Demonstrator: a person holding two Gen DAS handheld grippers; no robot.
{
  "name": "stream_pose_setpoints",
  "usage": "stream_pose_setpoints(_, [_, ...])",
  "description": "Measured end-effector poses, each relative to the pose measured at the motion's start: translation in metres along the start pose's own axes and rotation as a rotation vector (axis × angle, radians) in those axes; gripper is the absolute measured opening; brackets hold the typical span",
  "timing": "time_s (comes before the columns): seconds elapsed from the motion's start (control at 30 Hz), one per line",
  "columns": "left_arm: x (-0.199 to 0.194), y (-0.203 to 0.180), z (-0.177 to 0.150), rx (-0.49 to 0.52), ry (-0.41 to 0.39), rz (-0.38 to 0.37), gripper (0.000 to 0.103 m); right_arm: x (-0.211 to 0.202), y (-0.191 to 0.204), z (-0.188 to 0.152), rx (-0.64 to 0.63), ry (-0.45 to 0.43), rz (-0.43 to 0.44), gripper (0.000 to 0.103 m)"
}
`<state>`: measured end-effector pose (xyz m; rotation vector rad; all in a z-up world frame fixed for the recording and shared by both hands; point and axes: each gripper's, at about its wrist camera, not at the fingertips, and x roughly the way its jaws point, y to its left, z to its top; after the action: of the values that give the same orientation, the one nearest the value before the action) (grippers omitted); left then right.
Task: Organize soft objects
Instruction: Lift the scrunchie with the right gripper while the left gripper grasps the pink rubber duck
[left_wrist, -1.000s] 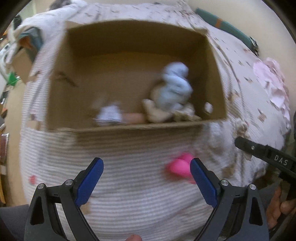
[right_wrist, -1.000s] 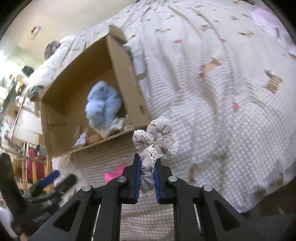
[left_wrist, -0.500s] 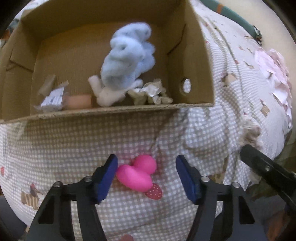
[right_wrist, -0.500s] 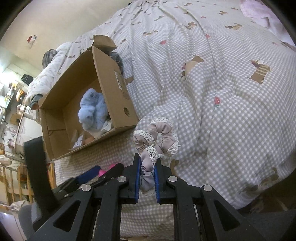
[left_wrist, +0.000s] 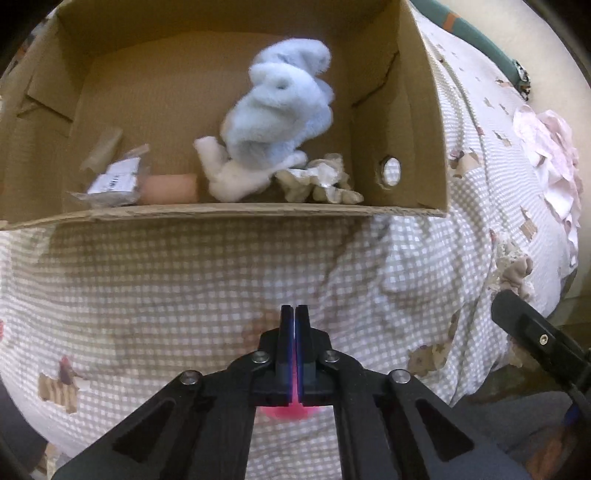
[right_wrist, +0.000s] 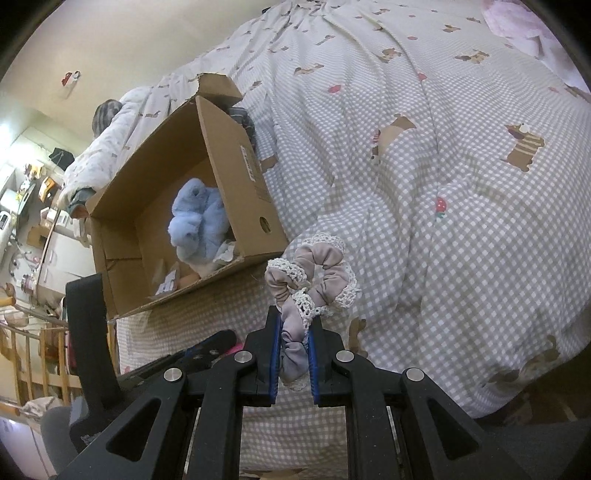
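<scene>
My left gripper (left_wrist: 294, 314) is shut on a pink soft object (left_wrist: 291, 409); only a pink bit shows between and under the blue pads, just above the checkered bedspread. My right gripper (right_wrist: 294, 332) is shut on a mauve scrunchie with lace trim (right_wrist: 314, 280), held above the bed to the right of the box. The open cardboard box (left_wrist: 229, 212) lies ahead of the left gripper, also seen in the right wrist view (right_wrist: 236, 162). It holds a fluffy light-blue toy (left_wrist: 280, 103), a white soft piece (left_wrist: 232, 177), a beige lace scrunchie (left_wrist: 317, 181) and a peach roll (left_wrist: 168, 188).
The checkered bedspread (right_wrist: 443, 184) with dog prints covers the bed. A pink frilly cloth (left_wrist: 550, 155) lies at the right. A small plastic packet (left_wrist: 112, 182) sits in the box's left part. Furniture and shelves (right_wrist: 33, 206) stand left of the bed.
My left gripper moved down onto the pink object and shut on it, hiding most of it. My right gripper kept the scrunchie and drew slightly away from the box.
</scene>
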<state>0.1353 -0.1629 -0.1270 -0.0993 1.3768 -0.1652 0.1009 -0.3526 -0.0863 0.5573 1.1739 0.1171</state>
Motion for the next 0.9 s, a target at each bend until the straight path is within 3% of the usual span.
stream_pose_setpoints(0.23, [-0.003,0.019,-0.004,-0.019,0.022,-0.006,0.001,-0.003,0.002,-0.002,0.000,-0.007,-0.002,0.014])
stream_pose_setpoints(0.47, [-0.017,0.034,-0.012,-0.062,-0.018,-0.093,0.002,-0.005,0.002,-0.002,0.003,-0.014,0.001,0.014])
stream_pose_setpoints(0.5, [-0.018,0.035,-0.012,-0.067,-0.018,-0.096,0.009,-0.006,0.002,-0.002,0.005,-0.016,0.003,0.014])
stream_pose_setpoints(0.57, [-0.019,0.036,-0.011,-0.084,-0.010,-0.108,0.033,-0.006,0.001,-0.001,0.006,-0.017,0.007,0.014])
stream_pose_setpoints(0.6, [-0.021,0.038,-0.011,-0.094,-0.013,-0.116,0.055,-0.005,0.001,-0.001,0.005,-0.016,0.008,0.014])
stream_pose_setpoints(0.63, [-0.022,0.037,-0.011,-0.100,-0.023,-0.120,0.069,-0.005,0.001,-0.001,0.004,-0.015,0.008,0.014])
stream_pose_setpoints(0.83, [-0.001,0.010,-0.024,-0.012,0.041,-0.066,0.070,-0.005,0.000,0.000,0.011,-0.012,0.018,0.015])
stream_pose_setpoints(0.87, [0.002,0.006,-0.027,0.001,0.049,-0.056,0.068,-0.004,0.000,0.000,0.010,-0.012,0.019,0.015])
stream_pose_setpoints(0.9, [0.005,0.004,-0.029,0.013,0.057,-0.041,0.059,-0.004,0.001,0.000,0.008,-0.012,0.019,0.015])
